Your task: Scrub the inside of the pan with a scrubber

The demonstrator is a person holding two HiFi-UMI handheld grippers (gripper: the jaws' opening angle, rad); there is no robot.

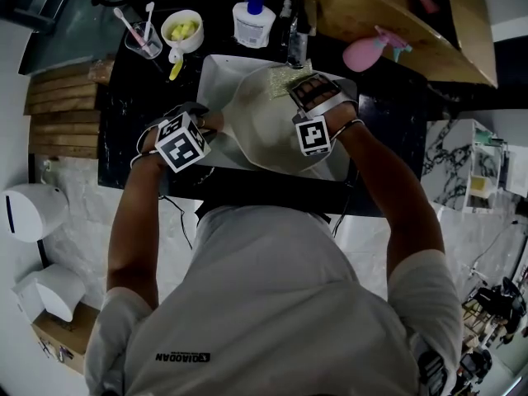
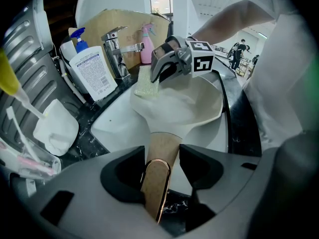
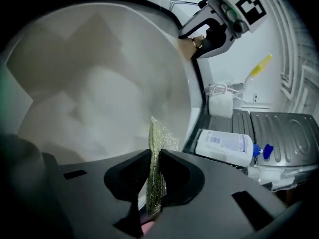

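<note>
Pan (image 1: 264, 126): white, lying in the white sink (image 1: 213, 77) in front of the person; its pale inside fills most of the right gripper view.
Pan handle (image 2: 158, 180): brown with a metal-rimmed end, sticking out toward the person's left, over the sink's edge.
Left claw (image 2: 162, 166): clenched on the pan handle, which runs up between the two jaws to the pan's body.
Scrubber (image 3: 158, 138): thin, yellow-green and glittery, standing on edge, its free end reaching out over the inner wall of the pan.
Right claw (image 3: 155, 158): clamped on the scrubber, jaws pressed to both of its flat sides, held over the far side of the pan near the faucet.
Contact: from these views I cannot tell whether the scrubber's free edge touches the pan wall or sits just off it.
Faucet (image 2: 117, 54): chrome, upright behind the sink.
Pump bottle (image 2: 92, 73): white with a blue top, just beside the faucet.
Spray bottle (image 2: 147, 46): pink, behind the faucet on its other side.
Surface (image 1: 136, 106): dark, surrounding the sink; a bowl (image 1: 181, 30) holding something yellow and a cup (image 1: 144, 41) of brushes stand on it at the back left.
</note>
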